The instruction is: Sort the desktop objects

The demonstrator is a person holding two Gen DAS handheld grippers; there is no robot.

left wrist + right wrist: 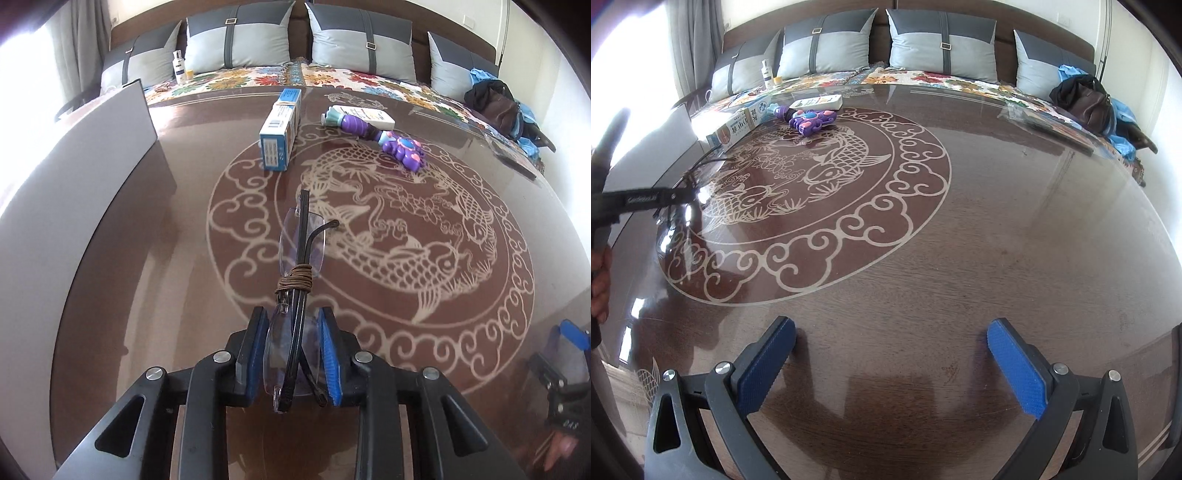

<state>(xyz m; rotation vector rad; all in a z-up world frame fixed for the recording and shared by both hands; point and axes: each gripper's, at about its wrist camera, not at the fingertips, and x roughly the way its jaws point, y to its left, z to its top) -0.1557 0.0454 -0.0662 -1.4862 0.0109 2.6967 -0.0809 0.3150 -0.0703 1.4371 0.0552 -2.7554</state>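
Observation:
Folded rimless glasses [301,240], their black arms bound with a brown cord, stick out forward above the round glass-topped table [461,314]. My left gripper [292,317] is shut on them, its blue pads pressing on the lenses from both sides. In the right wrist view the glasses [679,218] hang at the left edge, with a hand below them. My right gripper [892,326] stands open over the table's near part with nothing between its fingers. A blue-and-white box [279,129], a purple toy [388,138] and a white flat pack [365,114] lie at the far side.
A white upright panel [122,122] stands at the table's left edge. Behind the table is a bed with grey pillows [236,40], a white bottle [180,66] and a dark bag [495,105]. A flat dark item [1049,127] lies at the far right rim.

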